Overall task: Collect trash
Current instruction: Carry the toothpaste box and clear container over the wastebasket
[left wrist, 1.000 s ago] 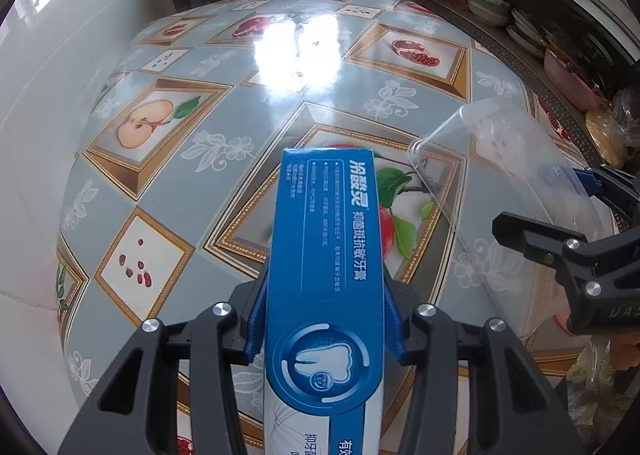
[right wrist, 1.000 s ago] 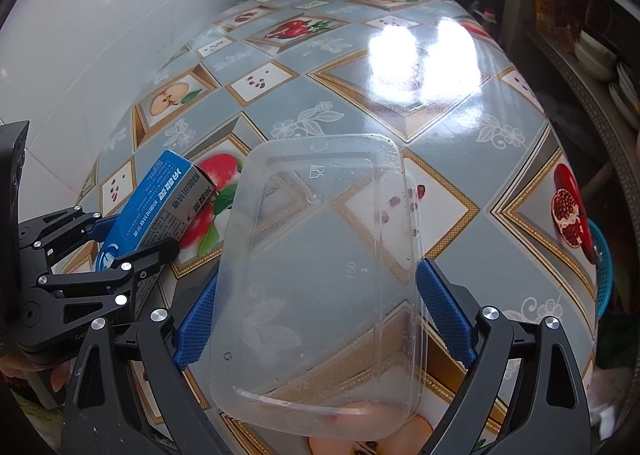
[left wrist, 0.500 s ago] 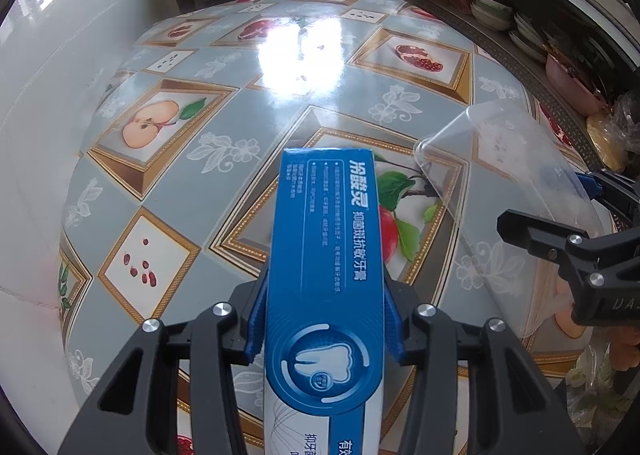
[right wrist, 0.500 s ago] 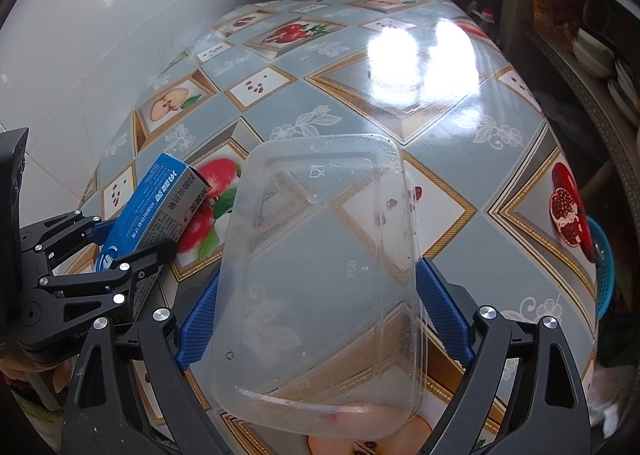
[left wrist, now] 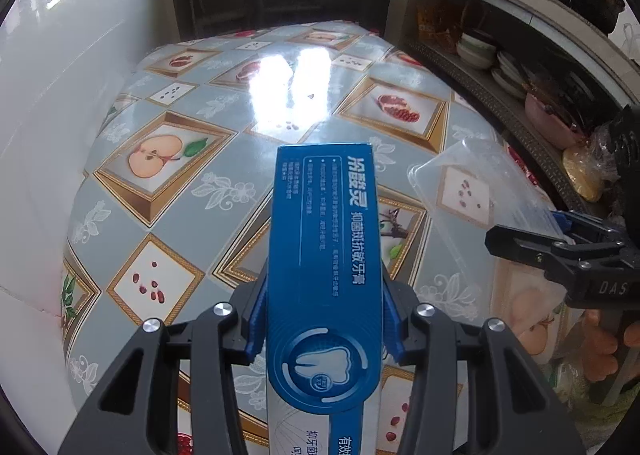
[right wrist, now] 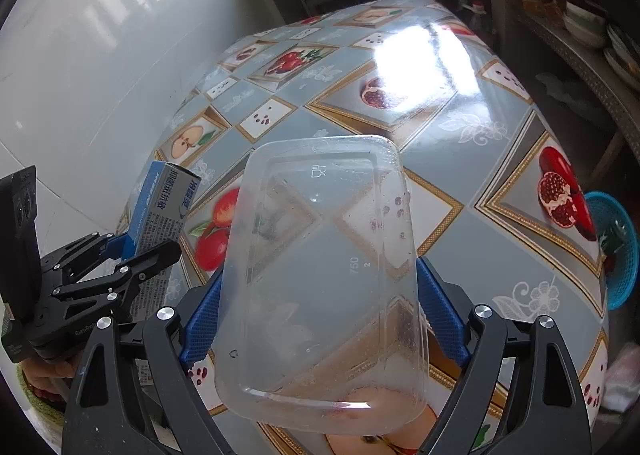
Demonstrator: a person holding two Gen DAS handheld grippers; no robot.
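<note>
**Both grippers loaded, clear of the table**

Left gripper (left wrist: 322,329) clamps the blue toothpaste box (left wrist: 324,255) at frame centre, lengthwise. Right gripper (right wrist: 318,319) – jaws closing – squeezes a clear plastic tub (right wrist: 320,279) at centre frame, lifted off the table (right wrist: 460,103) – presumably for binning.

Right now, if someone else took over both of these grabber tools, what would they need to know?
Left gripper: shut on the blue toothpaste box, held above the table.
Right gripper: jaws closing on the clear plastic container between its pads.
Done: both pieces of trash are picked up; no other trash shows on the table.
Left: drop both in a bin. No bin is clearly in view.
</note>
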